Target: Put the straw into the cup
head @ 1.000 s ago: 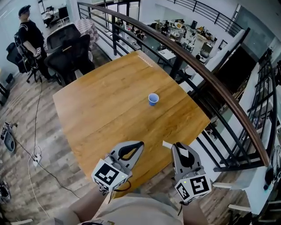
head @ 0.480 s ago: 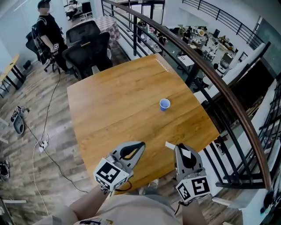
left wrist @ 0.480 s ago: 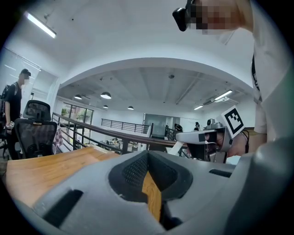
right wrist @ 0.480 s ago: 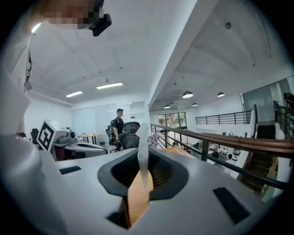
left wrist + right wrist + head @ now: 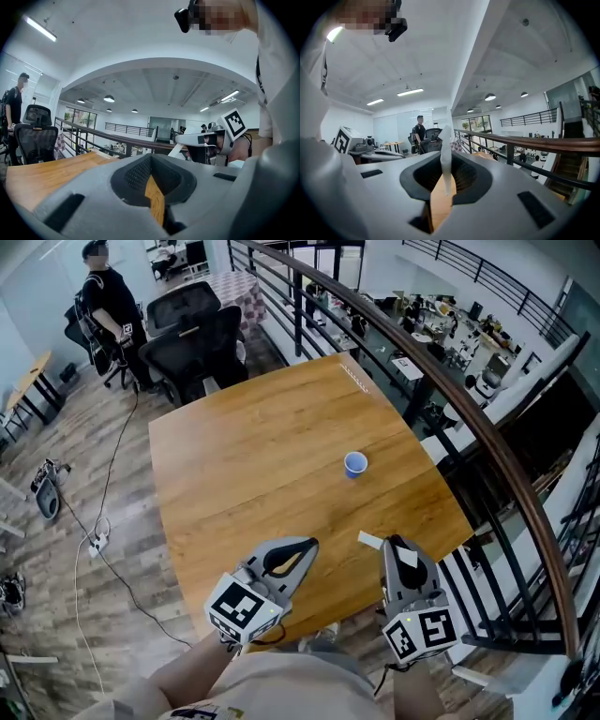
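The right gripper (image 5: 397, 546) is clamped on a white straw (image 5: 369, 539). In the right gripper view the straw (image 5: 445, 161) stands upright between the jaws and sticks up above them. In the head view it pokes out to the left of the jaw tips, over the near edge of the table. The left gripper (image 5: 307, 544) has its jaws together at the tips with nothing between them, and it hovers beside the right one over the same near edge.

A large wooden table (image 5: 253, 465) fills the middle of the head view. A dark railing with a wooden top rail (image 5: 450, 399) curves along its right side. Black office chairs (image 5: 192, 338) stand at the far corner, with a person (image 5: 108, 301) beyond them. A small blue cup (image 5: 355, 464) stands upright on the right half of the table, well apart from both grippers and the straw.
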Action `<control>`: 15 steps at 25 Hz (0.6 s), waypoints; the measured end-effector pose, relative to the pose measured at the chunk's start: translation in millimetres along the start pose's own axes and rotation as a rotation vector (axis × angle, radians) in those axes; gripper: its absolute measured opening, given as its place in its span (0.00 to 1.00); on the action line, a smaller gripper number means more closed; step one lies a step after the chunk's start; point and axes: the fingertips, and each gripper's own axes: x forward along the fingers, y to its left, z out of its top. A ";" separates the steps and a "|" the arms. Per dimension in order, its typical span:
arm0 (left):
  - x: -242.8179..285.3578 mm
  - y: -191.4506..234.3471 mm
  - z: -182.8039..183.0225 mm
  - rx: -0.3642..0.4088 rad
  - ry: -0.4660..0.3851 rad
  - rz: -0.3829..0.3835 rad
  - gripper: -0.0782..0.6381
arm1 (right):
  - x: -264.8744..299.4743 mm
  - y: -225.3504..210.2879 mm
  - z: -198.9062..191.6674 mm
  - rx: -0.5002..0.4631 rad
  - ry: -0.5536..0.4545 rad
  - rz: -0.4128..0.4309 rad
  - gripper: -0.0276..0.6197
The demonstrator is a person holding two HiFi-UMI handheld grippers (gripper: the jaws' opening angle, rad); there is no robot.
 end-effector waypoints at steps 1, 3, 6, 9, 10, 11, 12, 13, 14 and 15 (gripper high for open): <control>3.0 2.0 1.5 0.000 -0.003 0.002 0.13 | 2.9 -2.3 0.0 -0.001 0.002 0.001 0.12; 8.7 6.0 3.9 0.000 -0.010 0.009 0.13 | 8.5 -6.8 0.3 -0.001 0.003 0.001 0.12; 18.0 10.1 5.9 0.005 -0.020 0.014 0.13 | 16.5 -14.0 1.9 0.005 0.001 0.012 0.12; 28.5 12.0 6.6 0.012 -0.028 0.012 0.13 | 26.1 -22.5 6.8 -0.011 -0.009 0.018 0.12; 32.8 13.2 7.1 0.015 -0.030 0.008 0.13 | 30.8 -26.0 9.1 -0.021 -0.014 0.017 0.12; 37.3 15.5 7.9 0.017 -0.032 0.005 0.13 | 36.7 -29.5 11.6 -0.030 -0.018 0.016 0.12; 42.0 19.0 8.7 0.021 -0.033 0.003 0.13 | 43.7 -32.8 14.2 -0.038 -0.022 0.015 0.12; 46.9 23.2 9.7 0.026 -0.034 0.000 0.13 | 51.1 -35.8 16.9 -0.045 -0.025 0.014 0.12; 51.6 27.7 11.2 0.031 -0.034 -0.002 0.13 | 58.4 -38.6 19.6 -0.050 -0.028 0.012 0.12; 56.3 32.4 13.0 0.033 -0.037 -0.003 0.13 | 65.5 -41.0 22.1 -0.057 -0.030 0.012 0.12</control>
